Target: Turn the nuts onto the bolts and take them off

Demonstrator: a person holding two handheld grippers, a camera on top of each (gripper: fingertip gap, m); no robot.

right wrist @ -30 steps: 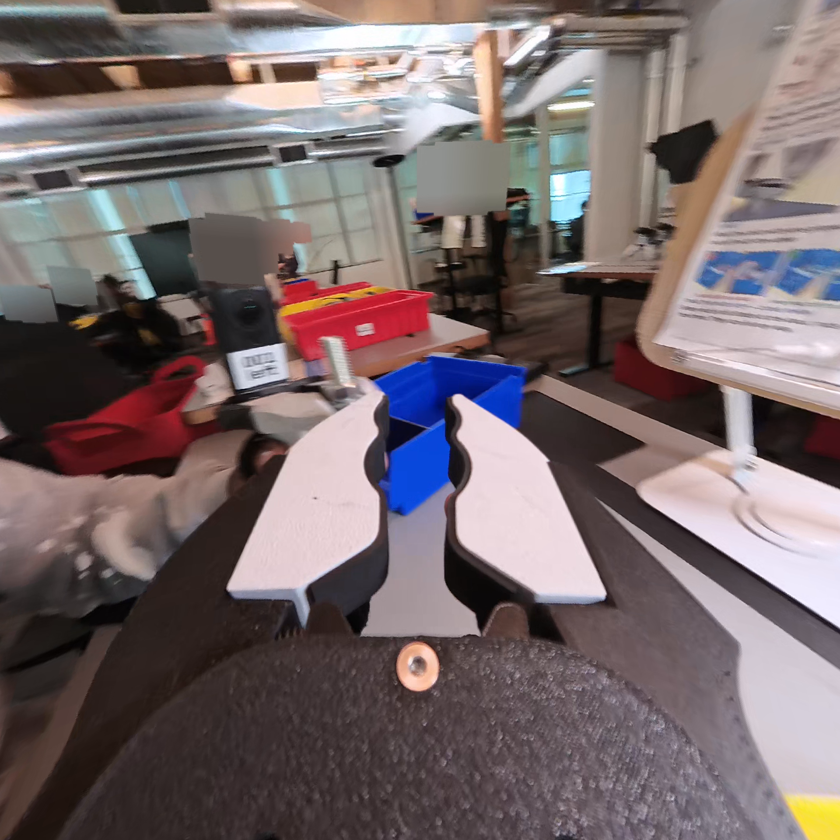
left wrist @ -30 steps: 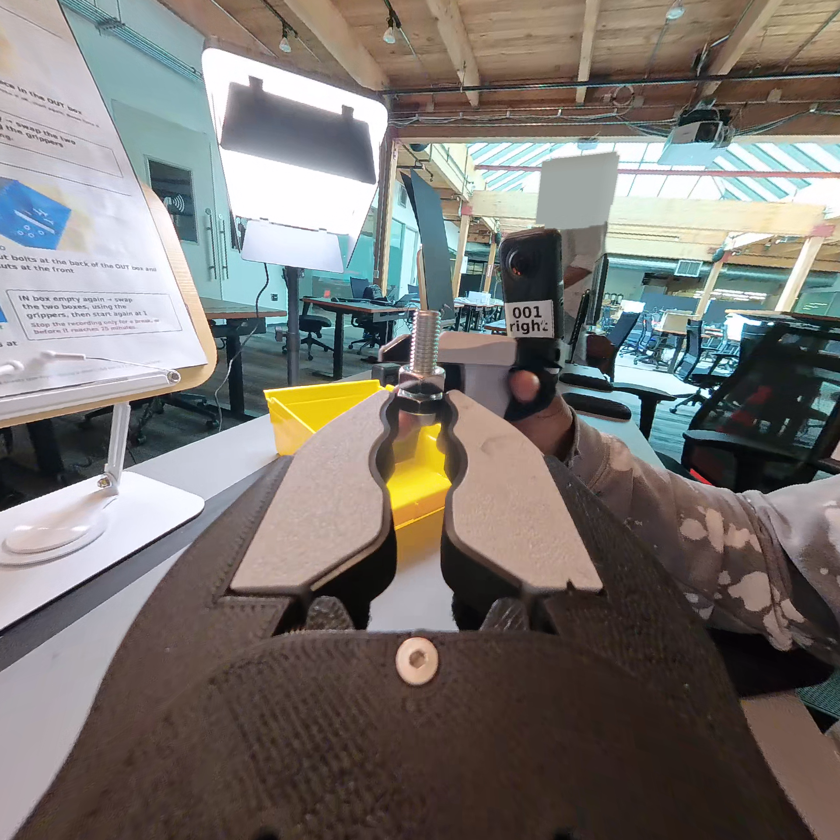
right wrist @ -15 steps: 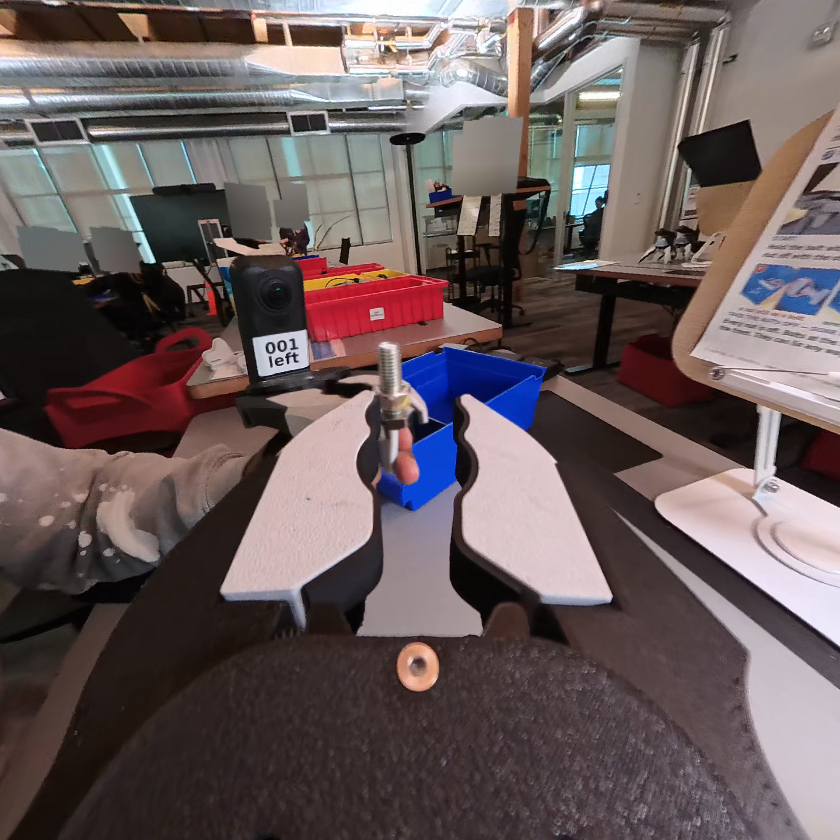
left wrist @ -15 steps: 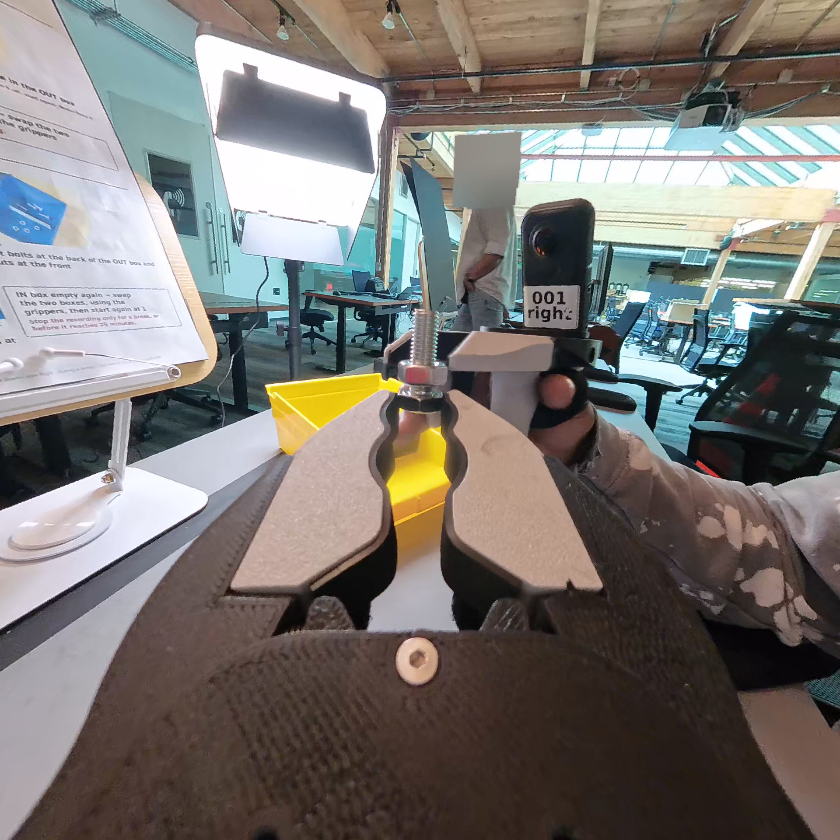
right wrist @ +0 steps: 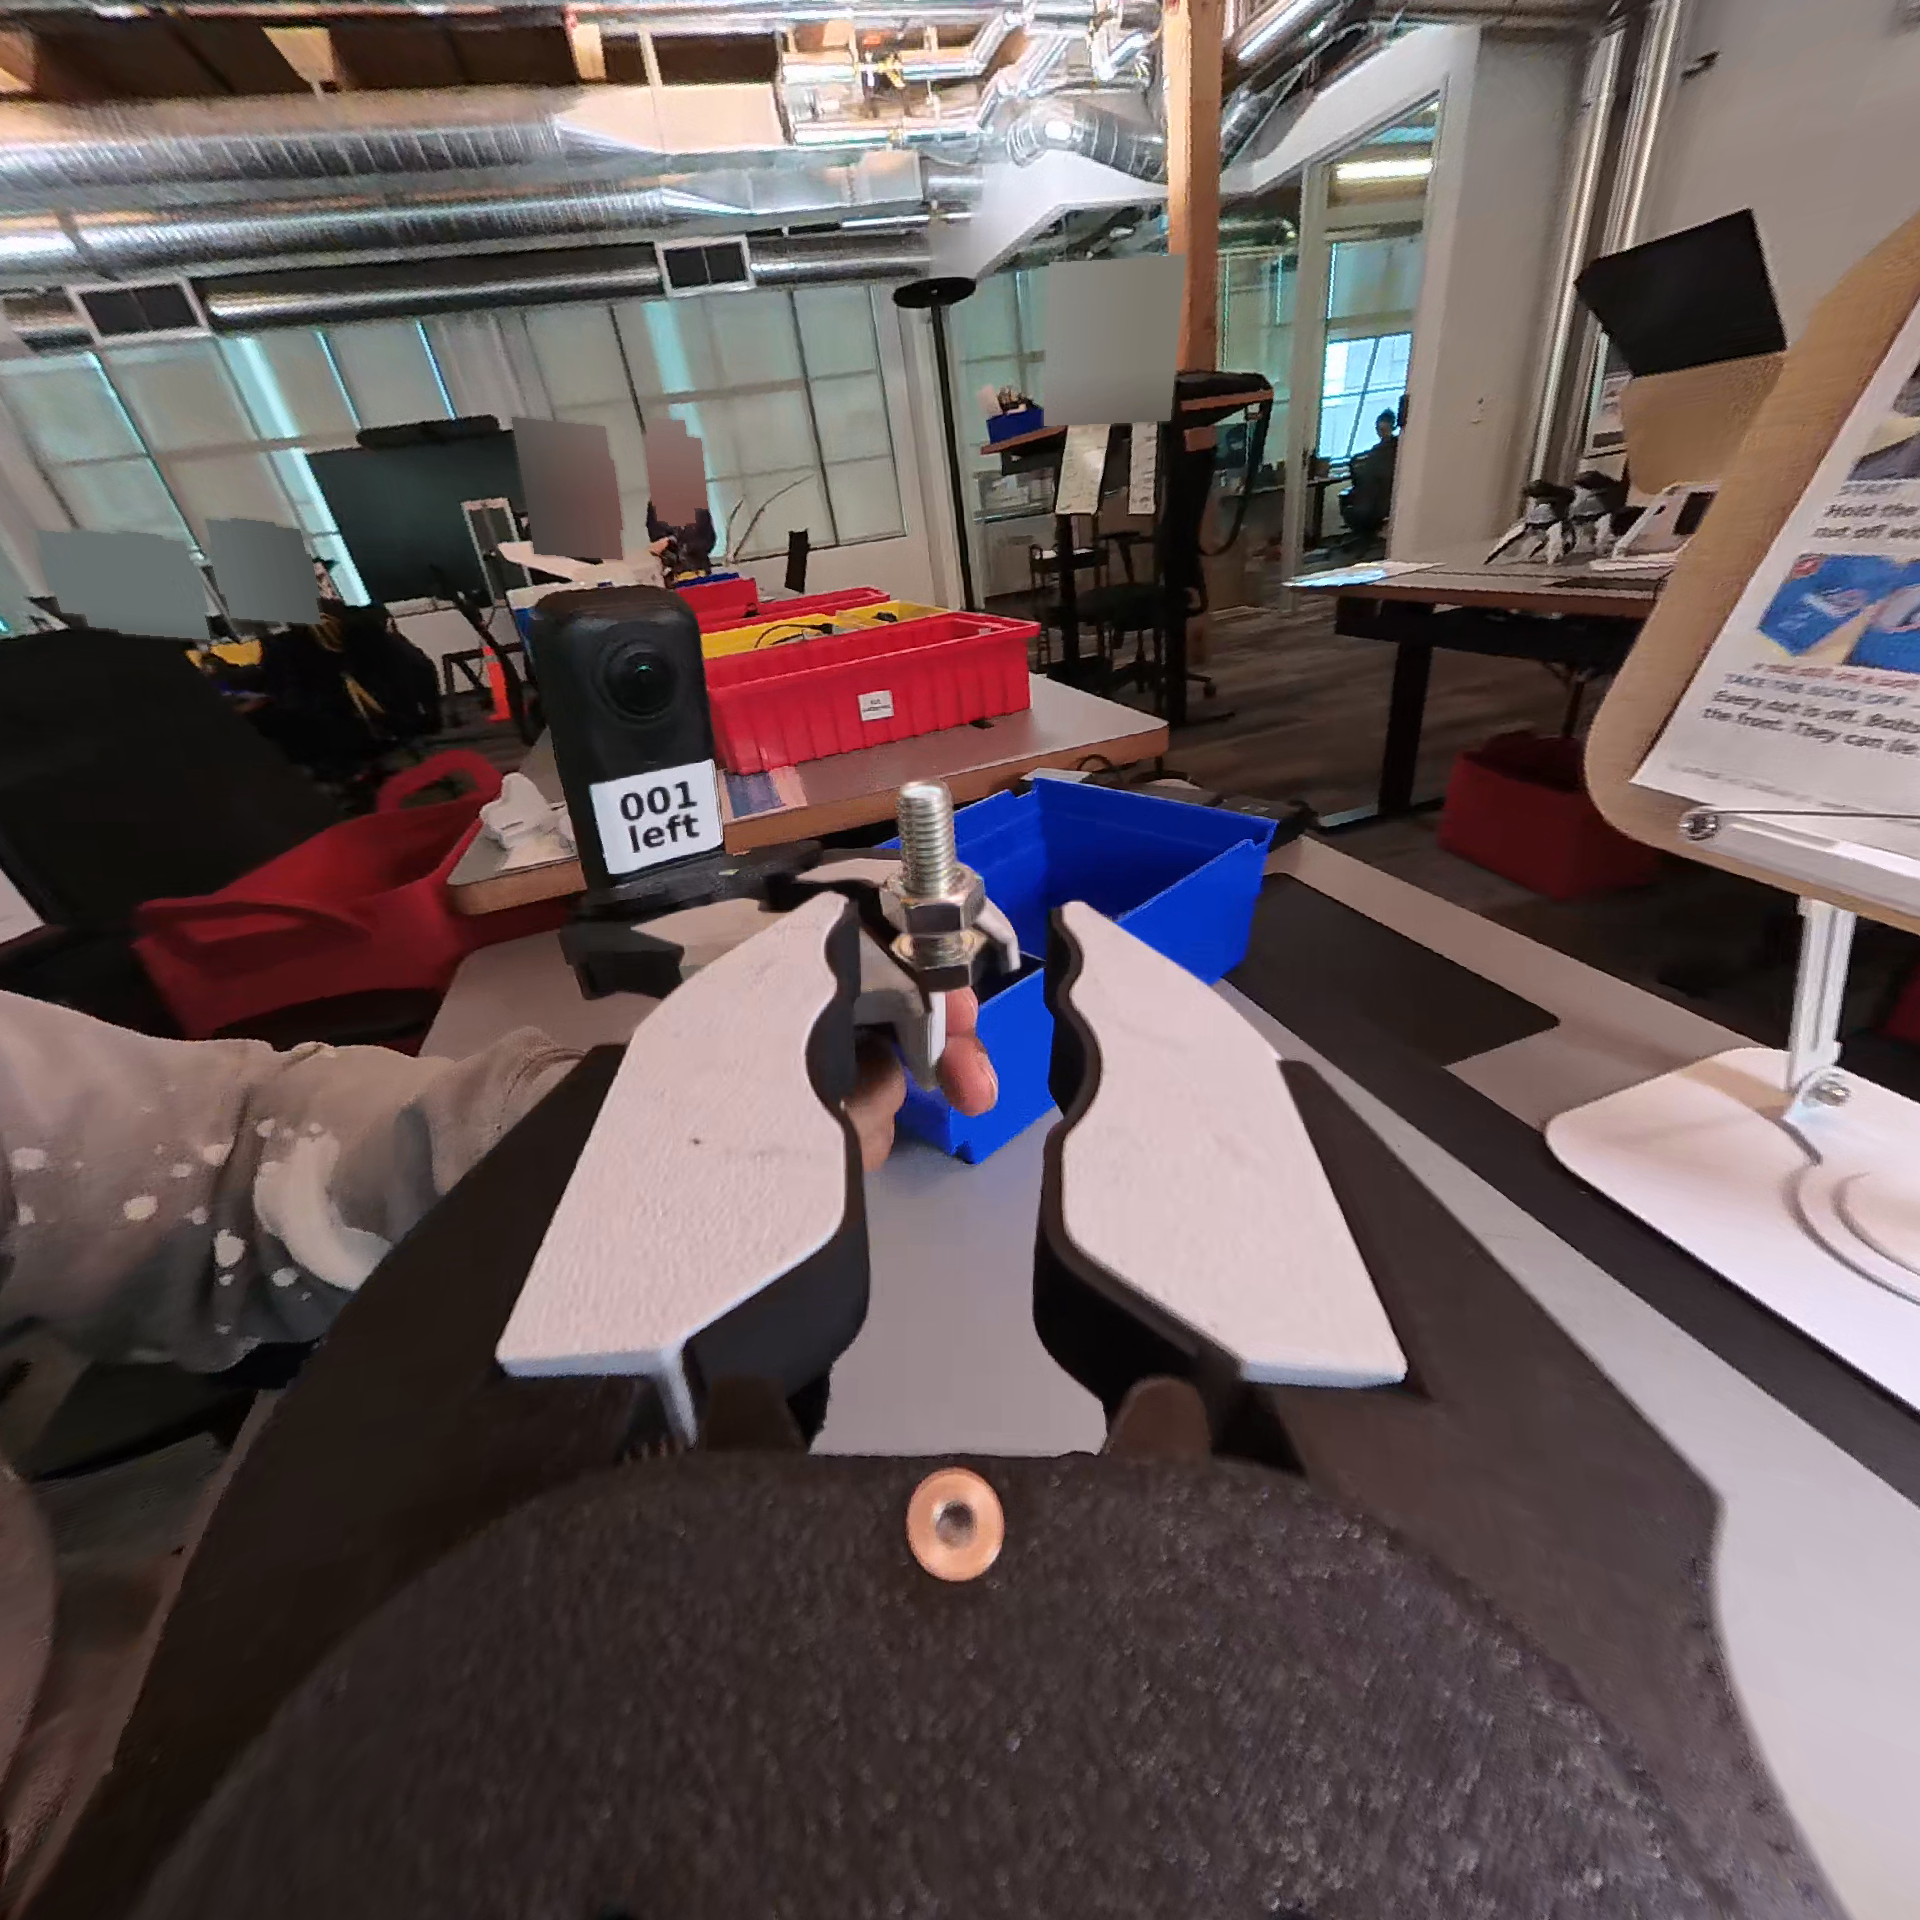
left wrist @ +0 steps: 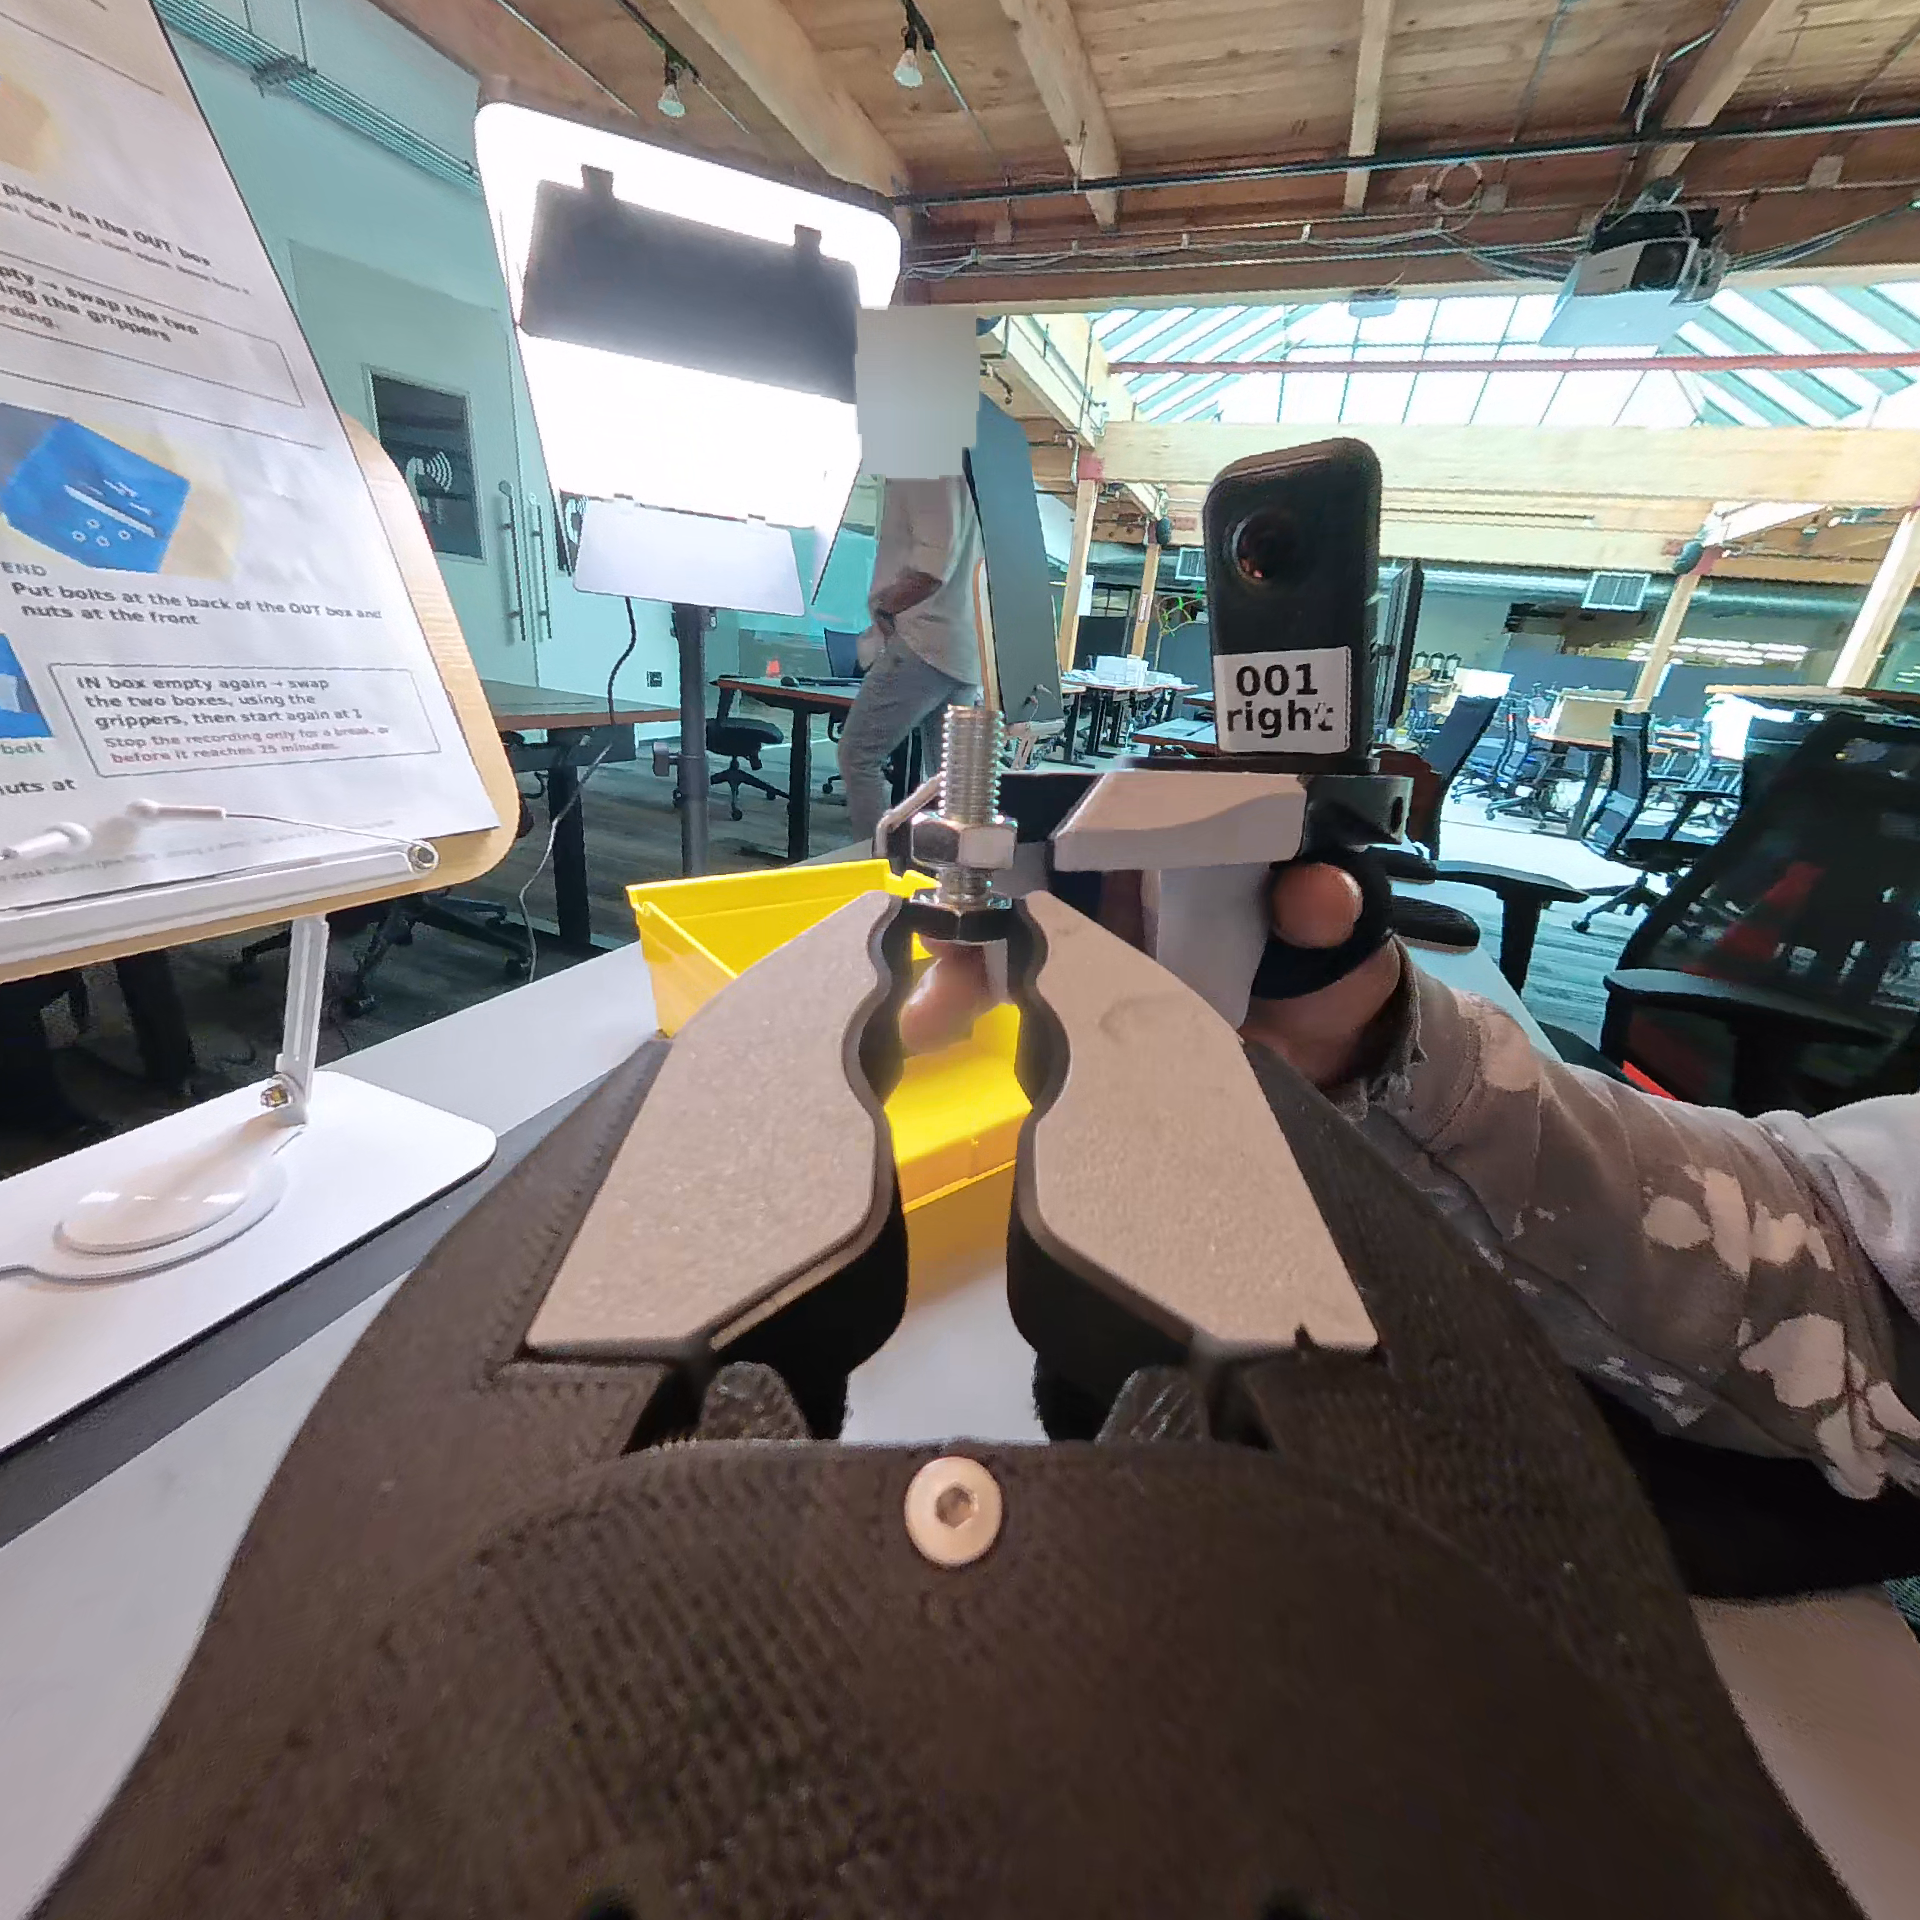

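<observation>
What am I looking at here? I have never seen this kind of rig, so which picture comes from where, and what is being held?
There is no robot: a person holds a hand-operated claw in each hand, and each claw carries a camera looking along its two fingers. The left wrist view looks over the left claw, which is shut on the head of an upright bolt with a nut threaded on it. The right wrist view looks over the right claw, open, its fingers flanking that nut; I cannot tell whether they touch it. On the table stand a yellow bin, a blue bin and a white stand holding a printed sheet.
</observation>
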